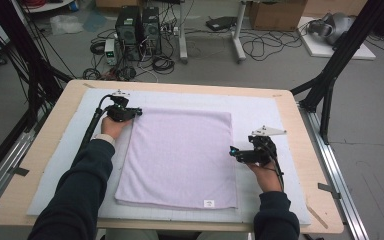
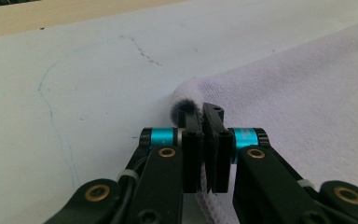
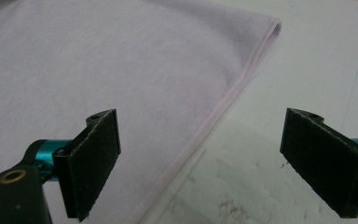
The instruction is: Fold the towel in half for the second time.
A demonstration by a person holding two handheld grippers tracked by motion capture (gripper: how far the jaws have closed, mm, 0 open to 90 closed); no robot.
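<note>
Lavender towel (image 1: pixel 180 157) lay flat at centre frame on the white mat (image 1: pixel 260 115), label (image 1: pixel 208 203) at its near edge. Right gripper (image 1: pixel 232 151), mid-right, stood open astride the towel's right hem. Left gripper (image 1: pixel 139 113), upper left, was clamped on the towel's far-left corner.

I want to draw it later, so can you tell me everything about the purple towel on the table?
The towel is pale lilac, soft terry cloth with a stitched hem, folded into a flat rectangle with a small white label near its front edge. It lies on a white mat on the wooden table. The left gripper is shut on its far left corner, bunching it up a little. The right gripper hovers open over the towel's right edge, not pressing it.
</note>
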